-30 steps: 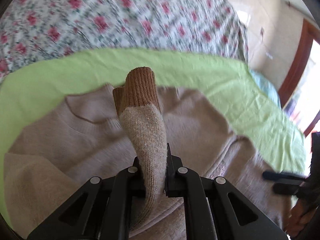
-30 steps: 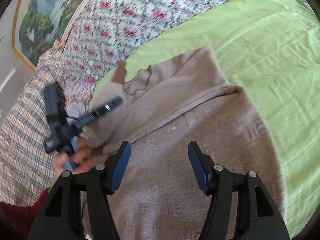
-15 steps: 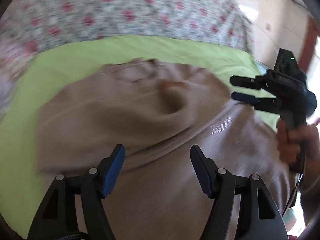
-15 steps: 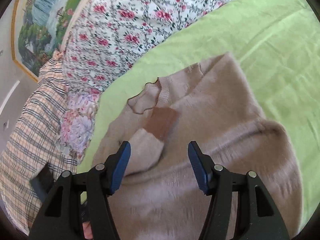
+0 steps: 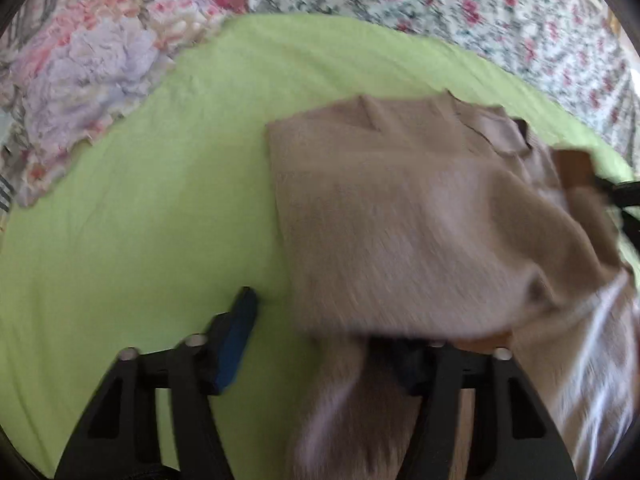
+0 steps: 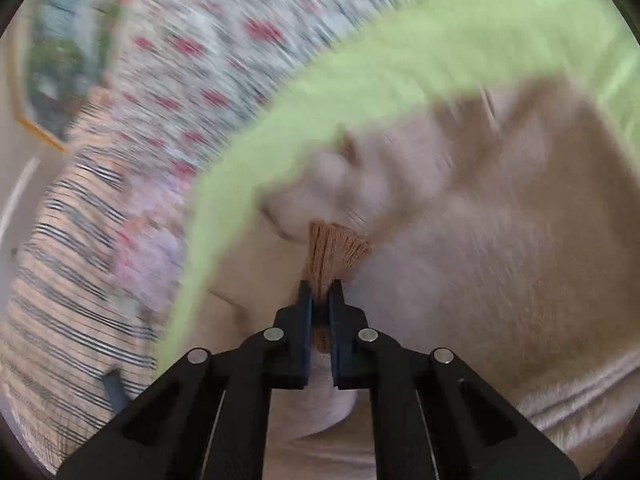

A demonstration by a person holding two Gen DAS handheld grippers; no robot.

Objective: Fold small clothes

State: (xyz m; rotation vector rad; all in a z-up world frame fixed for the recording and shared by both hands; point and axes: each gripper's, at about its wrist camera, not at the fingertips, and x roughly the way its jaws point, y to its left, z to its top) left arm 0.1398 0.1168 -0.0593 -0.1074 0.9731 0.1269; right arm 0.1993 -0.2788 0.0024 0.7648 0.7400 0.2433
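Beige sweater (image 5: 400, 216) over L hand-held gripper (image 5: 320, 320)

The sweater (image 5: 400, 216) is a pale beige knit, its cuff (image 6: 336, 254) a darker rust brown (ribbed, from the look of it). It lies on a plain lime-green sheet (image 5: 140, 200). The bedspread (image 5: 500, 12) is white with small red-pink flowers and green sprigs. A pillow (image 5: 92, 56) shows lilac and pink blooms. The blanket (image 6: 68, 264) is peach plaid with dark stripes. Both grippers are black with blue pads (image 5: 236, 340).
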